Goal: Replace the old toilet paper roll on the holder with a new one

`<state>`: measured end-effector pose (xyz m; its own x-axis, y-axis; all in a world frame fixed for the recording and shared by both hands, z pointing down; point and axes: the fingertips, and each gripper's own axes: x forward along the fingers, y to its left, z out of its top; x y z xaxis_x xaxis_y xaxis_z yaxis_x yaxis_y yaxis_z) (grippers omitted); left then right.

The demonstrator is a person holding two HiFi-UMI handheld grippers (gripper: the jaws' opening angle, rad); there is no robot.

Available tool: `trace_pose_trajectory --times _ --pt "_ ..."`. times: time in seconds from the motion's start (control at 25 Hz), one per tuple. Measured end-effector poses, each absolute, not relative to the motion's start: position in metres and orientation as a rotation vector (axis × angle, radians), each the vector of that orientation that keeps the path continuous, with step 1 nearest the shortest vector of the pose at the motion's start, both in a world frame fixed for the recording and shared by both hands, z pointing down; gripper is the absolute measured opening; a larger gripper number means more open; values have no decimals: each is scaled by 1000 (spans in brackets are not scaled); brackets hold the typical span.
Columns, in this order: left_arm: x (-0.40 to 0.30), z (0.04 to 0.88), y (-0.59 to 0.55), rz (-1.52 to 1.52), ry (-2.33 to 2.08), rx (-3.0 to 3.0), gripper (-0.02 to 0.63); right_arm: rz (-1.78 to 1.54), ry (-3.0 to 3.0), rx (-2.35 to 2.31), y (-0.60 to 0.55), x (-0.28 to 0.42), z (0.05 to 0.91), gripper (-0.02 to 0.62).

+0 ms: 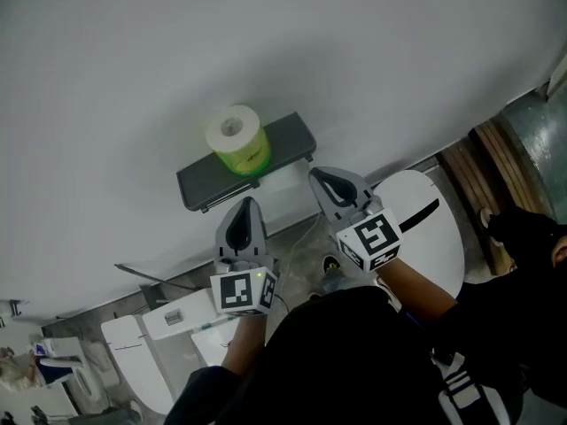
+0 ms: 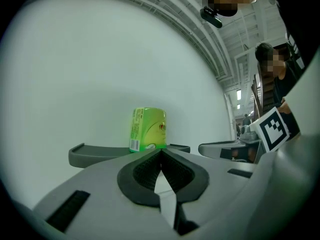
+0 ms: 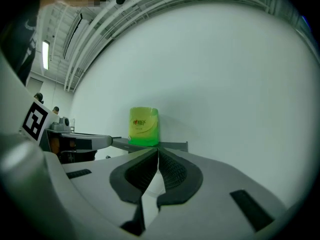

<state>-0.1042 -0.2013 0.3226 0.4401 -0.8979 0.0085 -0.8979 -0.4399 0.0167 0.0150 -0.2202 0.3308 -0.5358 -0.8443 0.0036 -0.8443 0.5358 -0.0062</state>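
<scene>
A new toilet paper roll [image 1: 237, 138] in a green wrapper stands upright on the grey shelf of the wall holder [image 1: 208, 181]. Something white [image 1: 285, 181], only partly visible, hangs under the shelf. My left gripper [image 1: 247, 202] points at the holder from just below it, jaws shut and empty. My right gripper [image 1: 314, 175] is beside it to the right, near the shelf's right end, also shut and empty. The left gripper view shows the green roll [image 2: 148, 129] on the shelf [image 2: 97, 154] beyond the closed tips [image 2: 161, 152]. The right gripper view shows the roll [image 3: 144, 126] ahead of its closed tips [image 3: 157, 151].
A white toilet lid [image 1: 431, 230] lies right of the grippers, and a white cistern [image 1: 164, 324] is at the lower left. A wooden frame [image 1: 485, 165] runs along the right. Someone in dark clothes [image 1: 530, 237] stands at the right edge. The wall behind the holder is plain white.
</scene>
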Motion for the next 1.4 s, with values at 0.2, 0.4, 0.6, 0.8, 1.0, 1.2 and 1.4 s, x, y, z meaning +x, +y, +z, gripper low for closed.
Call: trace_pose_trajectory --times 0.2,0.4,0.6,0.8,1.0,1.2,1.4 --pt "-103 333 -219 21 -1667 2618 21 -63 -2740 1431 -238 11 338 20" --pt "-102 347 -224 71 -1687 2589 21 -202 -2678 1167 -236 -6 356 20" --pt "-107 358 -227 111 -1741 2546 21 -293 -2597 921 -231 -19 378 23" --pt "-115 362 -232 123 -1817 2517 22 -396 -2519 780 -231 -30 392 130" --pt "-122 365 -232 130 -1843 2498 21 -526 -2403 703 -234 -41 407 199" --pt "-125 363 -234 131 -1833 2504 21 -727 -2207 661 -246 -56 427 236" --pt "-128 362 -238 147 -1818 2517 21 -920 -2007 656 -261 -65 445 242"
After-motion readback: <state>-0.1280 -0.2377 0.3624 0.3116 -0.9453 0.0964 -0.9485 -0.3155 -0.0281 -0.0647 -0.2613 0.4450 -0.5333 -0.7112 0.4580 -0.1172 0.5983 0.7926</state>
